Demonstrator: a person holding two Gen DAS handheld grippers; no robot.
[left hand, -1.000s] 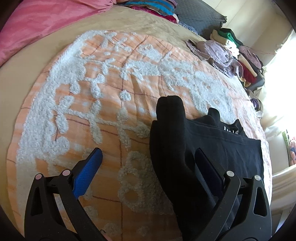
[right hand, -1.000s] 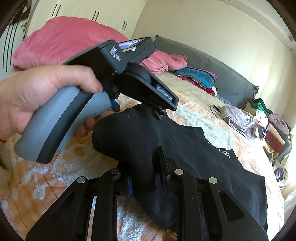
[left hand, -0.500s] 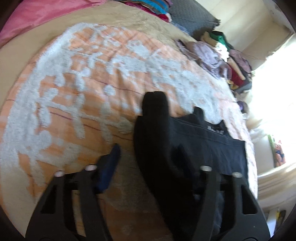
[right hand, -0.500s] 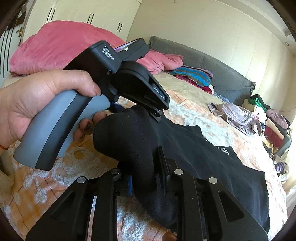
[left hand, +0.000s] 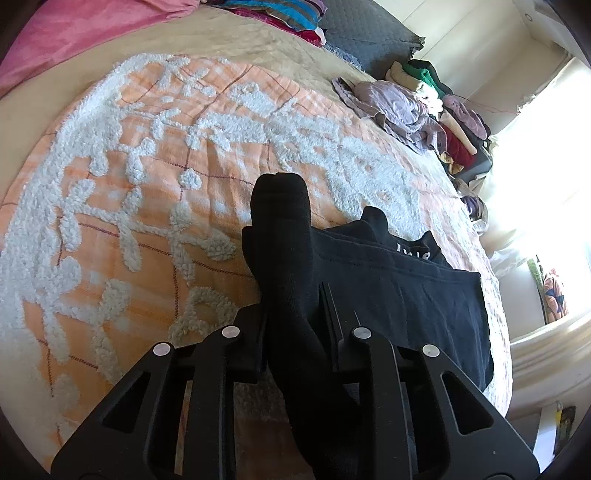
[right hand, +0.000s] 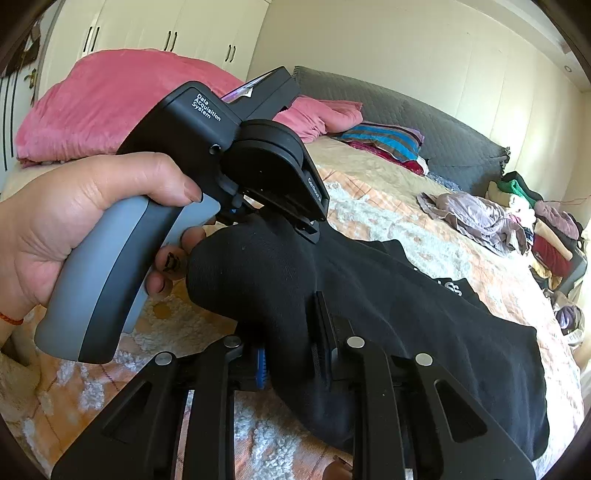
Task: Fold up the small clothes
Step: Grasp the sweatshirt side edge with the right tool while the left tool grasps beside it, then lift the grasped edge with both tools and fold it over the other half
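The left gripper (left hand: 291, 325) has just been closing its jaws, and they now pinch the black sock (left hand: 284, 266) that runs up the middle of the left wrist view; a second ago they stood wide apart with the sock lying loose between them. The right gripper (right hand: 291, 354) is likewise clenched on the same sock, low in the centre of its own view, so both tools now have hold of it, which I judge to be the setup for doubling it over (the fold itself is not yet made). The sock lies across the orange and white tufted bedspread (left hand: 147, 184) on the bed, its far end resting free toward the middle of the frame, with a black garment (left hand: 406, 295) spread flat beside it at the lower right. The right wrist view shows what the left cannot: the person's hand (right hand: 74, 229) wrapped round the grey handle of the left gripper (right hand: 303, 221) at centre left, a bulged bend of sock just below that tool, and the pink bedding (right hand: 110, 103) and wardrobe doors (right hand: 166, 33) in the upper left. The left wrist view alone shows the sock's full length and its open far end, and a heap of unfolded clothes (left hand: 424, 107) at the upper right.
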